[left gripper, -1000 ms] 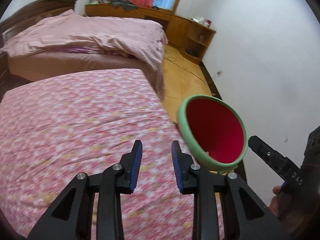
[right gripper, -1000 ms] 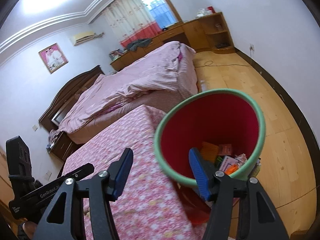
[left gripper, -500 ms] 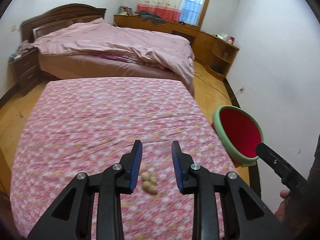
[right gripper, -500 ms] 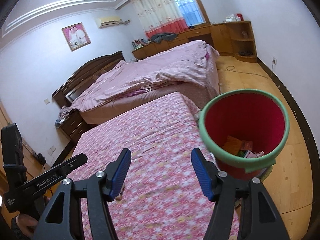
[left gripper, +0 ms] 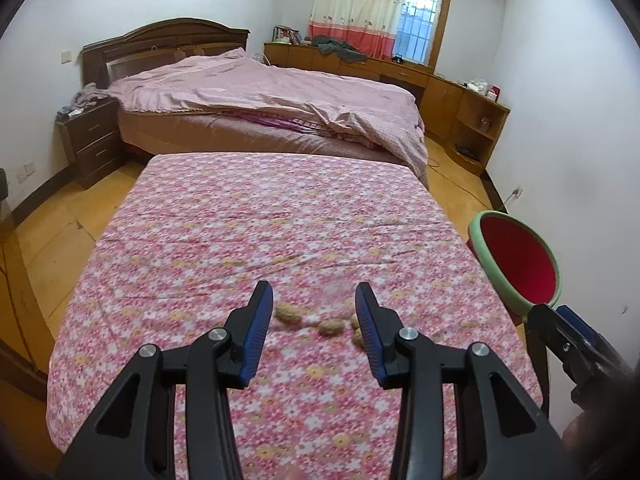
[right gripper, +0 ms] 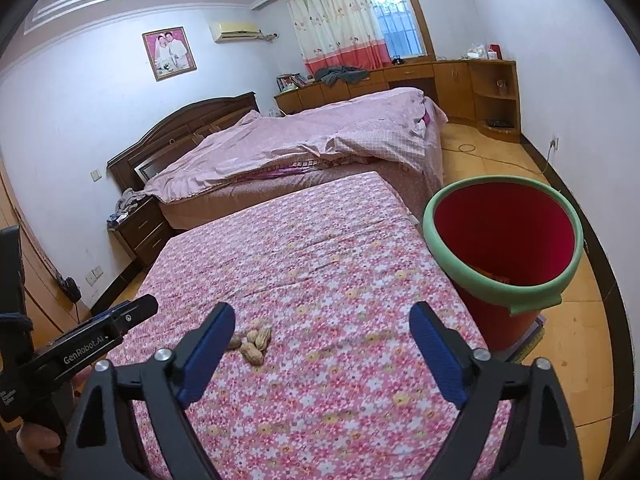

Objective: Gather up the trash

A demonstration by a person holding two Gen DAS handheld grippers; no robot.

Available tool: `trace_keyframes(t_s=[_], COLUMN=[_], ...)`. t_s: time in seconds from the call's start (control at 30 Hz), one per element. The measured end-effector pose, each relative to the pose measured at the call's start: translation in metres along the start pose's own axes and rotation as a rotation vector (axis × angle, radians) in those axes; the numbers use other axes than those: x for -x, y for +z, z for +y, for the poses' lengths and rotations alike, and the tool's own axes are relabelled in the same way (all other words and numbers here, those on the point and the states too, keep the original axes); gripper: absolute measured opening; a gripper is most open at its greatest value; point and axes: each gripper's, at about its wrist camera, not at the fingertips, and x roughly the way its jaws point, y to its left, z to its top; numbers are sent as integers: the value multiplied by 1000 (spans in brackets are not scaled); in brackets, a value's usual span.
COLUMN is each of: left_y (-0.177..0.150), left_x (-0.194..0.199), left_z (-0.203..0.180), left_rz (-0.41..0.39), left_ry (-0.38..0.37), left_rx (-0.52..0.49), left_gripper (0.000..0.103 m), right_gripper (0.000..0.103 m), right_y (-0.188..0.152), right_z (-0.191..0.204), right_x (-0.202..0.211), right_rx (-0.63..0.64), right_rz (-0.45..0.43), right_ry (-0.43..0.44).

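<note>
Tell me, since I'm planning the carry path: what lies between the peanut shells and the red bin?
Only bare pink floral tablecloth lies between the tan peanut shells and the red plastic bin with green rim; the right wrist view shows this most plainly.

In your right wrist view, the only text you can read is "GenRobot.AI", printed in white along the black arm of the left tool [right gripper: 86,346] at the left edge. Below it, on the same tool's body, a few more white characters run off the edge of the frame and are too cut off for you to make out. Your left wrist view shows you no legible lettering.
</note>
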Motion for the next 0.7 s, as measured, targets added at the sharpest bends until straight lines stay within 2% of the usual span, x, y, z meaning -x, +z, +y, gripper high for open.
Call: trace_keyframes(t_s=[0.27, 0.7], left_y=[-15, -17], left_x=[5, 10], left_z=[6, 10], left_rz=[-3, -40], left_ry=[42, 80], left_rx=[8, 6], left_gripper=[43, 43], right_gripper=[91, 91], right_y=[-14, -17], right_z=[9, 9], right_x=[3, 5], right_rx=[20, 11], right_rz=[9, 7], right_ry=[-1, -2])
